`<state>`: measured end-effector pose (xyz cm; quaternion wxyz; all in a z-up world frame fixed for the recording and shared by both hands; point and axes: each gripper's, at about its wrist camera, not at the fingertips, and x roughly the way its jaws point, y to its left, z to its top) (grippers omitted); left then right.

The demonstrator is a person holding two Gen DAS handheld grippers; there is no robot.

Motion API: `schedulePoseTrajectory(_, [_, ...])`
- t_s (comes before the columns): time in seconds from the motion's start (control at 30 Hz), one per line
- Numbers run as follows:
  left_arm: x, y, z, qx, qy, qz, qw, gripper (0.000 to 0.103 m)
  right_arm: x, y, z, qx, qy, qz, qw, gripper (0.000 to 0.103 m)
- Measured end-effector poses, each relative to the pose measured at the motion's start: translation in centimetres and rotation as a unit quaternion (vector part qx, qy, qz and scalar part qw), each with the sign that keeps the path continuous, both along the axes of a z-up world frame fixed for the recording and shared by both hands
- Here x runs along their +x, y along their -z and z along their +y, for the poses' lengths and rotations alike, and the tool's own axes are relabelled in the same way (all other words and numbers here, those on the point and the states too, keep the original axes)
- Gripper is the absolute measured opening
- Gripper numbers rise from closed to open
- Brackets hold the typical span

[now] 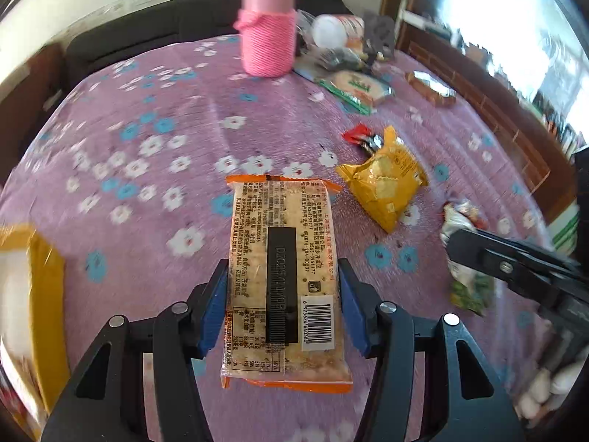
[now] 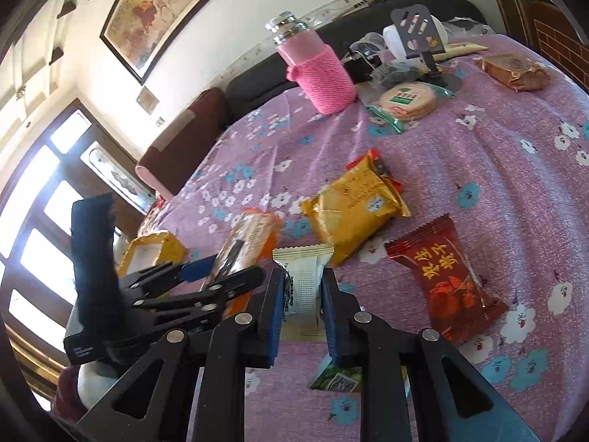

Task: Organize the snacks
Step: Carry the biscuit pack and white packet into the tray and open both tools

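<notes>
Purple floral cloth (image 1: 140, 118) covers the counter. Left hand-held gripper (image 1: 282, 304) clamps the orange cracker pack (image 1: 283, 276), lifted near the yellow box (image 1: 40, 294). Right hand-held gripper (image 2: 302, 291) grips a white wafer packet (image 2: 303, 280). Judged early: yellow pack (image 2: 355, 208), red packet (image 2: 443, 280) and rice crackers (image 2: 406, 101) lie loose, unsorted.

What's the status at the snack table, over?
Left tongs shut on orange cracker pack. Right tongs shut on white snack packet. Nothing in the way.
</notes>
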<state>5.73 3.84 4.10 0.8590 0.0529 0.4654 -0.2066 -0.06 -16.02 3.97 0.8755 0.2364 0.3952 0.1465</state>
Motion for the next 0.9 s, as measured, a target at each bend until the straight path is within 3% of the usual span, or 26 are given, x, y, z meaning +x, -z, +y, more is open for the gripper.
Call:
schedulePoseTrajectory(0.3, [-6.6,-5.9,11.9,-0.089,-0.098,-0.033,0.9907,0.054,-0.6,-0.2,1.0,0.012,0.000,-0.016,1.000,0.020])
schedulePoseTrajectory(0.57, [-10.6,-8.0,24.8,-0.084,-0.219,-0.063,0.9701,0.054,-1.9,-2.2,4.9,-0.004,-0.026,-0.027,0.999,0.020])
schedulePoseTrajectory(0.67, [-10.8,-7.9,27.6,-0.082,-0.242,-0.059,0.9648,0.055,-2.3,-3.7,8.5,-0.007,-0.062,-0.030,0.998,0.020])
schedulePoseTrajectory(0.9, [-9.2,-6.5,31.3,-0.070,-0.262,-0.045,0.9615,0.055,-0.9,-5.4,17.6,0.005,-0.148,-0.005,0.989,0.020])
